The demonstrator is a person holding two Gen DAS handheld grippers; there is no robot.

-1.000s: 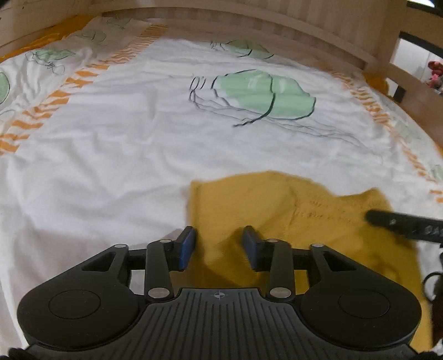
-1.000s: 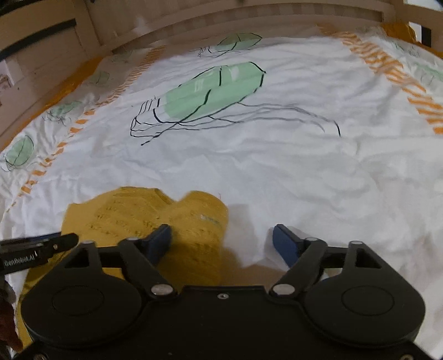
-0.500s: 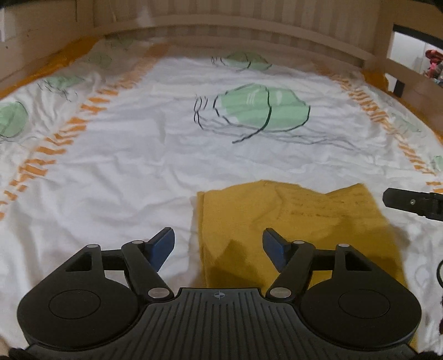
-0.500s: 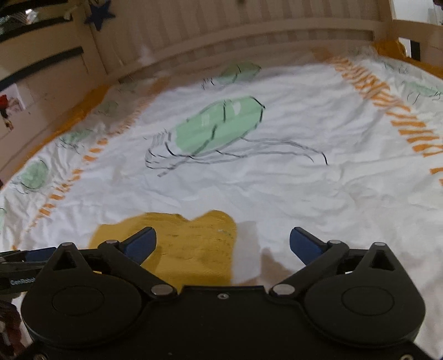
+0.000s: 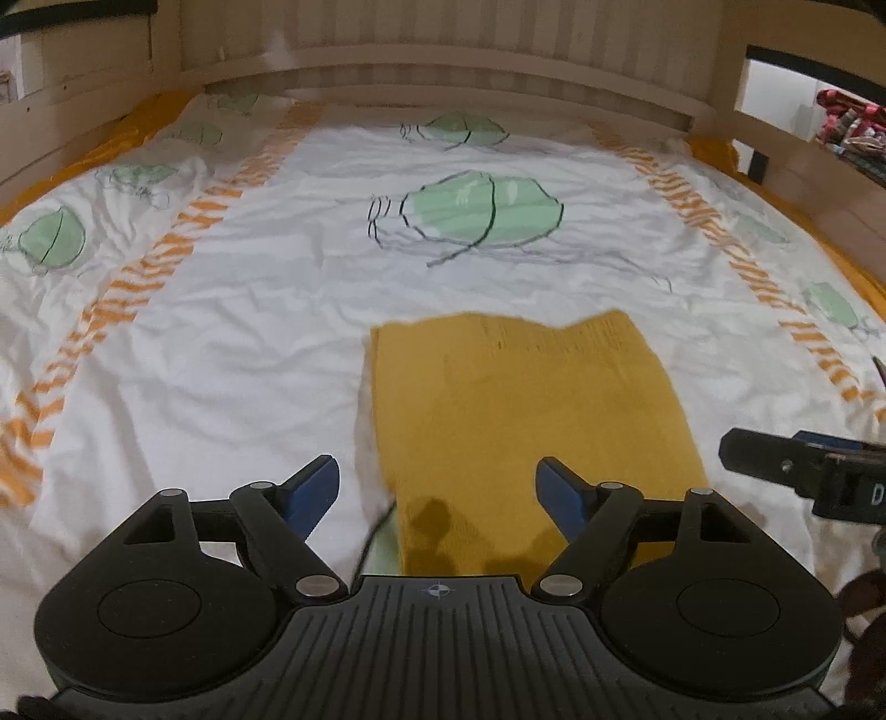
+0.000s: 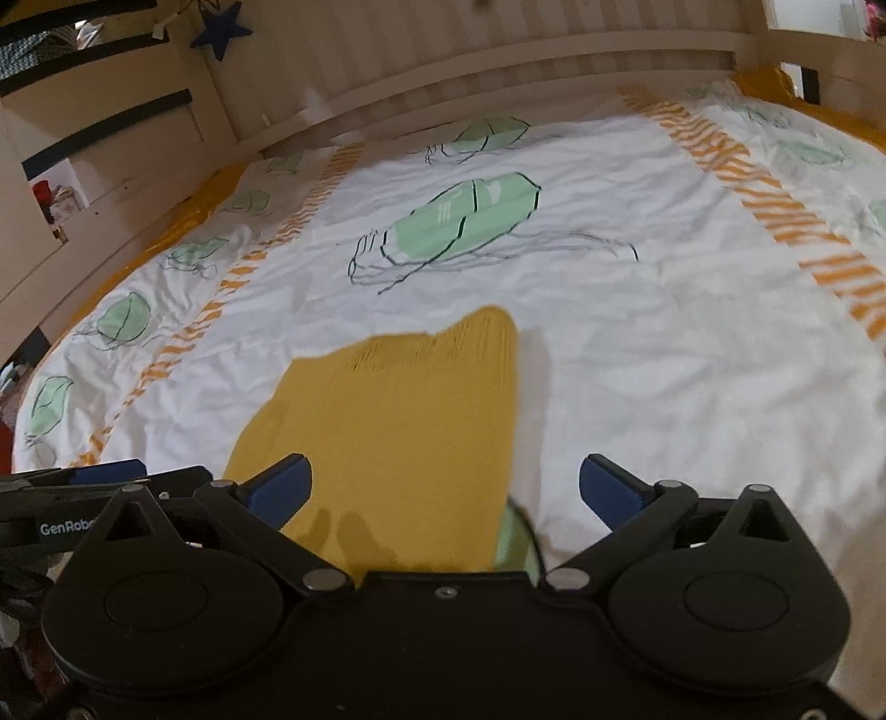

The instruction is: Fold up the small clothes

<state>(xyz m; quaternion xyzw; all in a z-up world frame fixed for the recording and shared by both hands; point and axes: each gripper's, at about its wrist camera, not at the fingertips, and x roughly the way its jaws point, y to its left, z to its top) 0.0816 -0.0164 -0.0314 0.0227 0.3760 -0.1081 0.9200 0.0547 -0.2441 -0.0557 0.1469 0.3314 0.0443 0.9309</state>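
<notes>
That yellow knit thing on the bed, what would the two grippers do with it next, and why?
Probably reach back down for another fold. The yellow garment lies flat on the bedspread as a long rectangle, and both the left gripper and right gripper are open, their jaws having just opened, with nothing gripped.

The setting was a bedroom in a home, most likely a child's, where a bed (image 5: 266,343) spread with a rumpled white duvet cover (image 5: 232,310) printed with green leaf shapes (image 5: 476,213) and orange striped bands (image 5: 138,288) filled both views. A pale wooden slatted headboard (image 5: 443,33) and side rails (image 6: 133,205) enclosed the mattress, a dark blue star (image 6: 220,30) hung by the frame, and colourful belongings (image 5: 847,119), too blurred to identify, sat beyond the rail.
</notes>
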